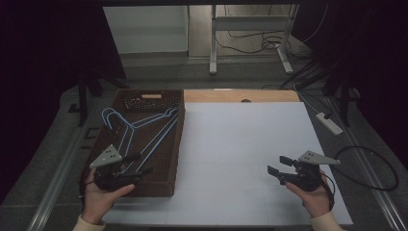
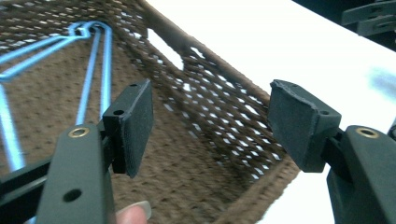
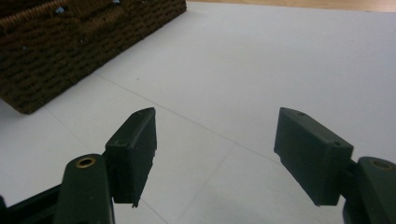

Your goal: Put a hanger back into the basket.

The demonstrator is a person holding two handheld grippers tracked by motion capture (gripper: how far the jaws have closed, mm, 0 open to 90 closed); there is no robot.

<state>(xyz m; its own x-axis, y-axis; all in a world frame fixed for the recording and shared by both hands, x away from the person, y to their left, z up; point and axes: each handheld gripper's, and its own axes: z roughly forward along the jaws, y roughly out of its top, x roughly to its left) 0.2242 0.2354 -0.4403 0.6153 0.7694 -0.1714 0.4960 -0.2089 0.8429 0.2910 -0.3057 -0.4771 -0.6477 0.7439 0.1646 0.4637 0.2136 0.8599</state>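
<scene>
At the table's left side, the brown basket (image 1: 126, 177) contains the blue hangers (image 1: 144, 130) lying flat. Left gripper (image 1: 142, 172) hovers over its near end, jaws wide, empty. Right gripper (image 1: 279, 164) idles wide and empty above the white table (image 1: 240, 144), probably awaiting its turn.

No readable text, labels or signs.
</scene>
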